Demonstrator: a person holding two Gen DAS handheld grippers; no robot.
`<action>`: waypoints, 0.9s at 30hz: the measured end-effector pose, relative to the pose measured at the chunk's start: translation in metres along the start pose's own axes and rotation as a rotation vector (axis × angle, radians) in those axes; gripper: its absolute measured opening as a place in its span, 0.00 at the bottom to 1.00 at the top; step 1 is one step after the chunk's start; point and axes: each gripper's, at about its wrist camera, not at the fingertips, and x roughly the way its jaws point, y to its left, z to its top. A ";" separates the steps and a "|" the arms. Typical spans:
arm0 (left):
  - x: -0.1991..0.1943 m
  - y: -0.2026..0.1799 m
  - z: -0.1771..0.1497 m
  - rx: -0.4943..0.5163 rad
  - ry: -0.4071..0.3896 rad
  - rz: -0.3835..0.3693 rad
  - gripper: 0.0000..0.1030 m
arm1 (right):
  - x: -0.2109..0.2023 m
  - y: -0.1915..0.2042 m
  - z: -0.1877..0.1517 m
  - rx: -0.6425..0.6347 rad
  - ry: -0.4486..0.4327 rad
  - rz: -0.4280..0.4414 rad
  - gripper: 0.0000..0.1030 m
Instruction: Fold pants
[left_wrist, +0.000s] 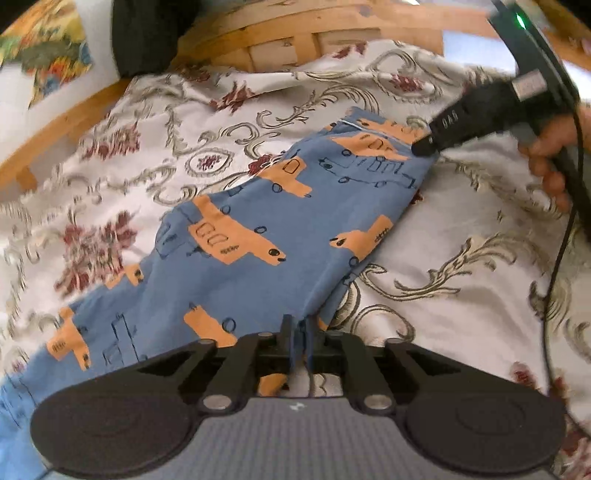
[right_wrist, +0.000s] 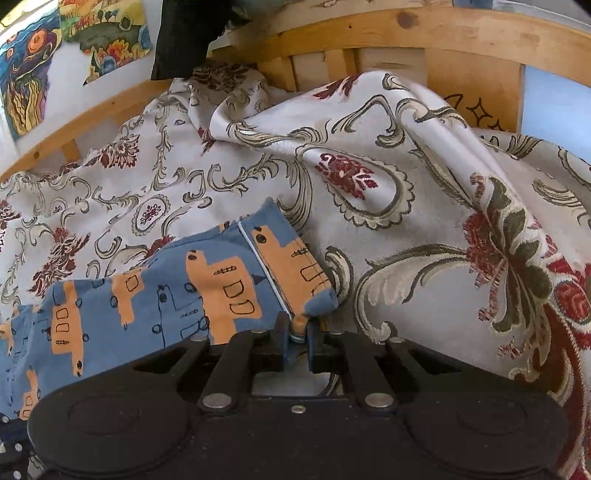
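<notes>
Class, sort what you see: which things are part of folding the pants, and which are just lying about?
Part of the job: blue pants; left hand-held gripper; right hand-held gripper, both clamped on the fabric.

Lying about: floral bedspread; wooden bed frame; wall paintings.

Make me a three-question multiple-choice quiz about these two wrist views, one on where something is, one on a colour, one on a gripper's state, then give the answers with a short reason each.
1. What do the pants lie on?
A. a floral bedspread
B. a bare wooden floor
C. a glass desk

2. What colour are the vehicle shapes printed on the blue pants?
A. green
B. orange
C. white

3. What is the right gripper doing?
A. hanging open above the cloth
B. shut on the pants
C. holding a book

Answers:
1 A, the cream bedspread with red flowers shows all around them.
2 B, the prints are orange with dark outlines.
3 B, a fold of the hem sits pinched between its fingers in the right wrist view.
</notes>
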 end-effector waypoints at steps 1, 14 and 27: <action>-0.004 0.004 -0.002 -0.039 -0.001 -0.020 0.30 | -0.001 0.000 0.000 0.002 0.000 0.005 0.15; -0.070 0.097 -0.047 -0.500 0.006 0.262 0.83 | -0.039 0.067 -0.018 -0.339 -0.172 0.106 0.95; -0.028 0.253 -0.040 -1.433 -0.005 0.045 0.72 | -0.020 0.121 -0.043 -0.606 -0.319 0.277 0.97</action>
